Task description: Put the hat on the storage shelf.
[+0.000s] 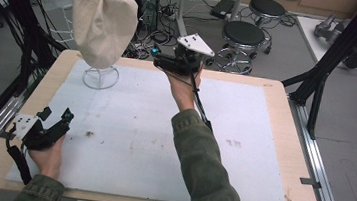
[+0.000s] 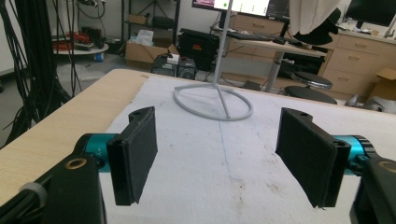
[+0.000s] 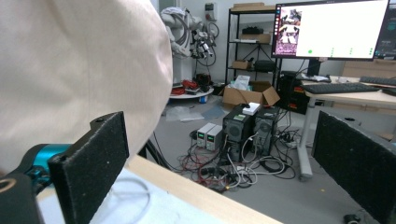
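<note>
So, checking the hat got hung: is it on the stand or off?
On. The cream hat drapes over the wire stand, clear of the table.

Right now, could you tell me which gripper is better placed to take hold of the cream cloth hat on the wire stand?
The right gripper: it is raised beside the hat, jaws open. The left gripper sits low at the near table edge.

Person in olive-green sleeves; two black grippers, left gripper and right gripper, with teal collars, grey three-cornered plates, black cables.
</note>
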A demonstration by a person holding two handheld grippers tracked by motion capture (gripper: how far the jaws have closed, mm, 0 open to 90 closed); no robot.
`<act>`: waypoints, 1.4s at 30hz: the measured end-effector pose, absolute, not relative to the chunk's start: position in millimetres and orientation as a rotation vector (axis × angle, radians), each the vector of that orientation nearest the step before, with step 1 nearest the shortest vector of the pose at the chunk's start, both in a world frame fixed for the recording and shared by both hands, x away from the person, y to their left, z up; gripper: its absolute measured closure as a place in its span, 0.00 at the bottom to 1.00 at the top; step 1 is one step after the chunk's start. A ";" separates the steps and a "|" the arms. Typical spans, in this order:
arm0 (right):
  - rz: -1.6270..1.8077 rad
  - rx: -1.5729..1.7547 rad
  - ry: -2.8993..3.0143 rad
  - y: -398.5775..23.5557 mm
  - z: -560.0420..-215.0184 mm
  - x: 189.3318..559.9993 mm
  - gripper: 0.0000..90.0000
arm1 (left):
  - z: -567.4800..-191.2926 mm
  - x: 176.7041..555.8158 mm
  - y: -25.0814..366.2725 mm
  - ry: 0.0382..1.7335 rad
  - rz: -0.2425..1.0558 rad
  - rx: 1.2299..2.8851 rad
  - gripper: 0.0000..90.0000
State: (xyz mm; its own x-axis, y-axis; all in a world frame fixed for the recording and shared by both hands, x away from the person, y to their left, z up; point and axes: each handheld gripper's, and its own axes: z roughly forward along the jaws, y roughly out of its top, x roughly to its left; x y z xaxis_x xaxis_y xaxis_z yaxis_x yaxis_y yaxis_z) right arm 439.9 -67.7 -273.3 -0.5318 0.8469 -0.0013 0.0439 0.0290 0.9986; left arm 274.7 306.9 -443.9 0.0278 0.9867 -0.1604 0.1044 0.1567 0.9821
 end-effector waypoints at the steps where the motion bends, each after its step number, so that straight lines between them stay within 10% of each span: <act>1: 1.579 0.916 1.658 -72.1 -274.8 436.0 0.03 | -443.9 274.5 306.1 1.321 1.029 1.188 0.32; 42: 1.468 1.060 1.643 -221.4 -348.5 310.7 0.03 | -443.7 268.9 281.3 1.245 1.007 1.295 0.32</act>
State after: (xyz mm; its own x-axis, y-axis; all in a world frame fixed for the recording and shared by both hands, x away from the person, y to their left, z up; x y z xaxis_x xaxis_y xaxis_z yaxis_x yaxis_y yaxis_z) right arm 310.7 -221.4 -348.5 -0.4349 0.9000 0.0292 0.1299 0.0306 0.9911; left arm 268.9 281.3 -443.7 0.1112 0.9904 -0.0816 0.1271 0.0673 0.9896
